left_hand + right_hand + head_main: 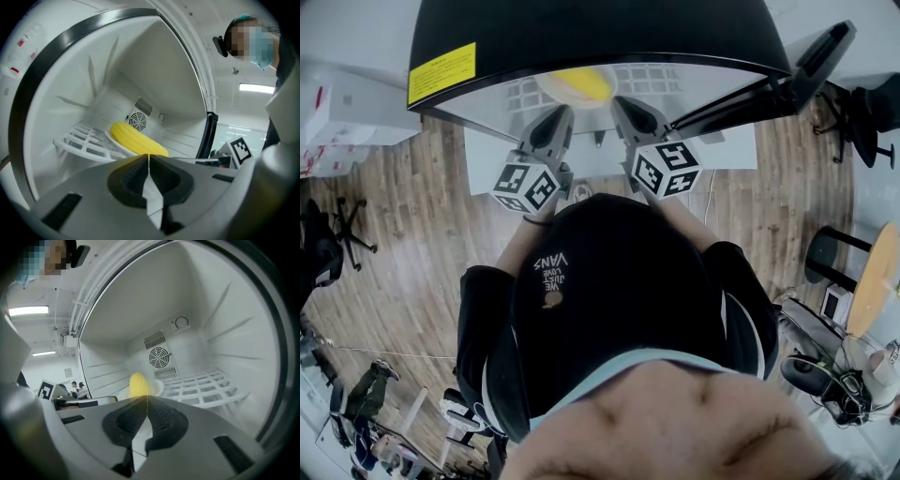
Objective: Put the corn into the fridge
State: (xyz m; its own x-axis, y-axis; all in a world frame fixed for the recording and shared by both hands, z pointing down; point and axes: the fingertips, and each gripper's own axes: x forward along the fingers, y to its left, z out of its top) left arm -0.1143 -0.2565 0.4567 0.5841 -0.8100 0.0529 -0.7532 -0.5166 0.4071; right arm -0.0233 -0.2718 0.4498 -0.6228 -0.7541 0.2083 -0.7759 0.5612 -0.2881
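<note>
The yellow corn [584,84] lies on a white plate [158,386] on the white wire shelf [206,385] inside the open fridge [581,37]. In the left gripper view the corn [137,138] is just beyond the jaw tips, in front of the round fan grille. The right gripper view shows the corn [139,383] end-on. My left gripper [556,117] and right gripper [630,108] point side by side into the fridge mouth, short of the corn. Both are shut with nothing between the jaws, in the left gripper view [148,157] and the right gripper view [147,399].
The fridge door [811,61] stands open at the right, its black edge [209,136] showing in the left gripper view. The fridge sits on a white table [487,159] over a wood floor. Office chairs [333,234] and a round table [872,277] stand around.
</note>
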